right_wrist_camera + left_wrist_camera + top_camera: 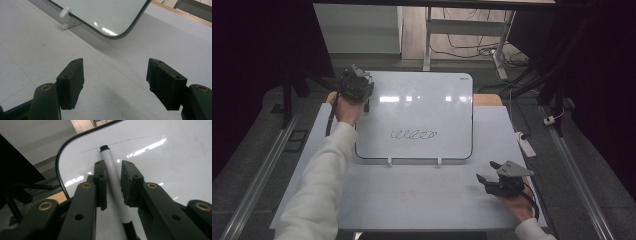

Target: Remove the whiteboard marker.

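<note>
Grey table [422, 200], power strip [526, 145], floor cables [472, 47]

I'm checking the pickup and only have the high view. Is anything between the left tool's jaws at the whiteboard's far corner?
Observer: Yes, a white marker lies on the whiteboard between the left tool's jaws.
Operator: Is it clamped?
Observer: I cannot tell. One pad looks to be against it, and a thin gap shows at the other.
Operator: And the right tool?
Observer: The right tool is wide open over the table, with nothing between its jaws.
</note>
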### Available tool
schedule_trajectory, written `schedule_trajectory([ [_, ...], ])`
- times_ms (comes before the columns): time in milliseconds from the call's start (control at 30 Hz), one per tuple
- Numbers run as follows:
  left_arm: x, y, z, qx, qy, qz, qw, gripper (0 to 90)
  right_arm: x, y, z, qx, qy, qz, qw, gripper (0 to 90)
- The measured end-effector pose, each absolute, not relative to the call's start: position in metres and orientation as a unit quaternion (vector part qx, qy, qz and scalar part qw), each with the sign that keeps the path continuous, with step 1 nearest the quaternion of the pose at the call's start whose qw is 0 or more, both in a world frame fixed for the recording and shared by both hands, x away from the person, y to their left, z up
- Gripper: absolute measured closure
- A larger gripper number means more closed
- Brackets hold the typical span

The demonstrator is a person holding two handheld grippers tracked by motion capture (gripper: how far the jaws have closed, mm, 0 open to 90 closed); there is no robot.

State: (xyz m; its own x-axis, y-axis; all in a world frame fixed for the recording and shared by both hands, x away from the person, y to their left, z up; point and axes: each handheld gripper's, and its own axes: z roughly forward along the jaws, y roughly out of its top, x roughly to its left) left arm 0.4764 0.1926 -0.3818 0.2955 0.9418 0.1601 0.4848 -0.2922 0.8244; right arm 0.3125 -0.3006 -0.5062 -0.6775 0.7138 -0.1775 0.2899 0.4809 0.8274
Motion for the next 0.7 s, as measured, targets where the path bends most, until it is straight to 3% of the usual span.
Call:
schedule_trajectory([
  [133,0.477,0.188,-0.383,0.734,0.483,0.326,0.349,81.6,0.312,-0.301,-0.506,0.306,0.82,0.406,0.262,30.1],
  [367,0.469,0.189,-0.379,0.741,0.472,0.321,0.353,81.9,0.313,-0.301,-0.505,0.304,0.819,0.408,0.266,30.2],
  [700,0.419,0.19,-0.375,0.747,0.416,0.288,0.431,82.0,0.311,-0.3,-0.503,0.303,0.814,0.418,0.264,30.0],
])
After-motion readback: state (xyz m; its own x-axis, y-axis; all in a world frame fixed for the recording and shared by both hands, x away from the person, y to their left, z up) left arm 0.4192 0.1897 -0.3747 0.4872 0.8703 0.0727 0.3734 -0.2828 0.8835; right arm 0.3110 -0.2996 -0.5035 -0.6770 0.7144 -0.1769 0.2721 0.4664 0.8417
